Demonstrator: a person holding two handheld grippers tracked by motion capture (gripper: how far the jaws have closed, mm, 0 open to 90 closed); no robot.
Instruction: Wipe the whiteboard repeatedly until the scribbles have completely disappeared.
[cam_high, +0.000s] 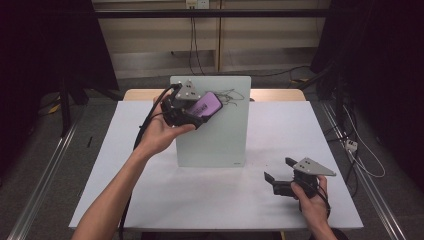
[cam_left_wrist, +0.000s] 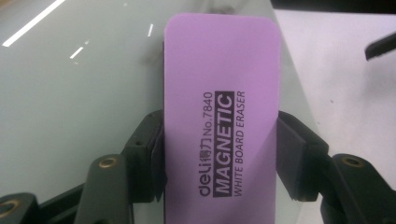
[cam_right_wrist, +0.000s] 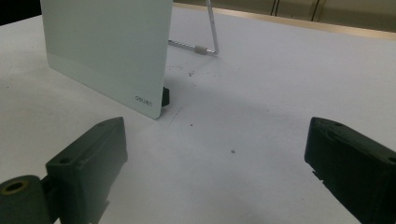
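My left gripper (cam_left_wrist: 219, 154) clamps purple eraser (cam_left_wrist: 222, 116) across long edges, near whiteboard (cam_high: 220, 140) top. Light, rigid, smooth-sided: likely slips. Right gripper (cam_right_wrist: 215, 158) wide, empty.

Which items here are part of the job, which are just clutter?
In the job:
- purple eraser, clamped in the left gripper
- glass whiteboard with scribbles near its top edge

Idle:
- right gripper, open, resting on the table
- cables on the floor
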